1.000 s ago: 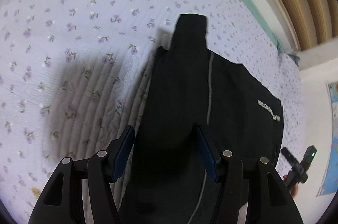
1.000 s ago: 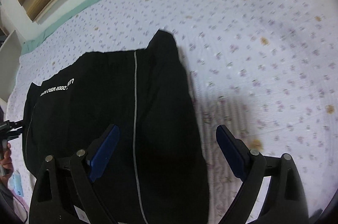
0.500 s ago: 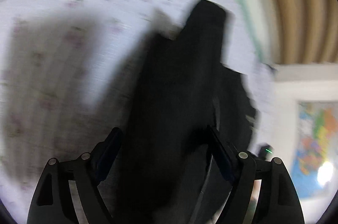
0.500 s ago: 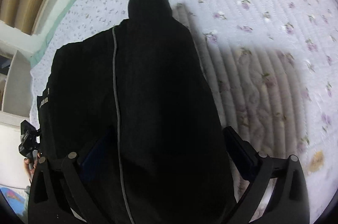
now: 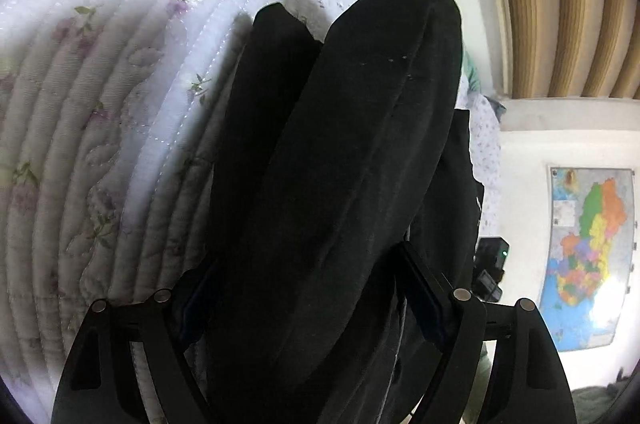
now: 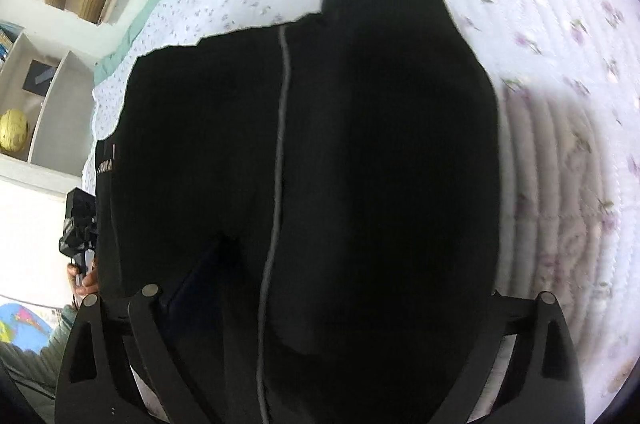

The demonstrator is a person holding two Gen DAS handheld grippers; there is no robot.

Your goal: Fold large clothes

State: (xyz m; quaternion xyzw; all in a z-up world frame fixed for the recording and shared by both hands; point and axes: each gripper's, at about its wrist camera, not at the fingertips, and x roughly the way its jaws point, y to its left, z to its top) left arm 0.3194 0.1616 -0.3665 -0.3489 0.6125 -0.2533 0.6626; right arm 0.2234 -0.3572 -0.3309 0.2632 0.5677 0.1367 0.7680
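Black trousers lie partly folded on the quilted bed, one layer raised; left tongs and right tongs straddle cloth, grip undeterminable; folding unfinished.

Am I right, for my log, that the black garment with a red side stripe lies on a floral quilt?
Not quite: the stripe is grey, not red, as the right wrist view shows. The garment is black and lies on the floral quilt.

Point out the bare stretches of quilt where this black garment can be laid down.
In the left view, quilt left of the black garment is bare. In the right view, quilt right of it is bare too. Crowded: the centre, under the cloth.
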